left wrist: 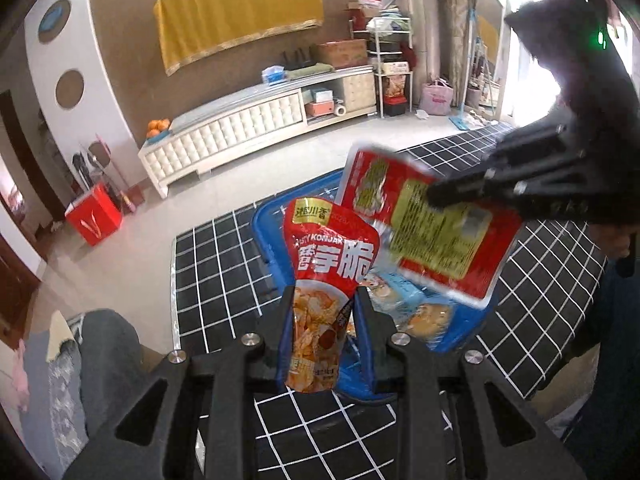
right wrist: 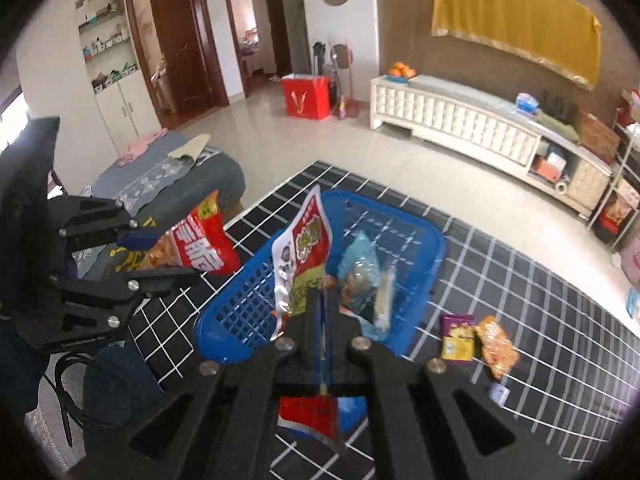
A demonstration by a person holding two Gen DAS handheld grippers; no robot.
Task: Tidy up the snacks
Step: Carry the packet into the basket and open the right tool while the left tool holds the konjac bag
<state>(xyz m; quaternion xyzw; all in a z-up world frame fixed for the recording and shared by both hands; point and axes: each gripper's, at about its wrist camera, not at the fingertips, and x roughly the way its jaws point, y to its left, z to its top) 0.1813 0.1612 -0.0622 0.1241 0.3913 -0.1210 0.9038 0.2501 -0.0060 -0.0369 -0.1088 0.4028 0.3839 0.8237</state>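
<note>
**Left wrist view: two packets in the air, both can miss the basket**

Your blue basket [left wrist: 268, 236] sits mid-table. Right gripper [right wrist: 322, 300] pinches the red flat packet [left wrist: 424, 228] by one edge above it; it could slip and drop outside. Left gripper [left wrist: 322, 300] clamps the konjac pouch [left wrist: 324, 280] at the near-left rim; release early and it lands on the checked cloth [left wrist: 216, 264].

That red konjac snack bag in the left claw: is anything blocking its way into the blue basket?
Partly. The other red packet, pinched in the right gripper, hangs over the blue basket, just beyond the konjac bag in the left gripper. Basket space beside it looks open.
</note>
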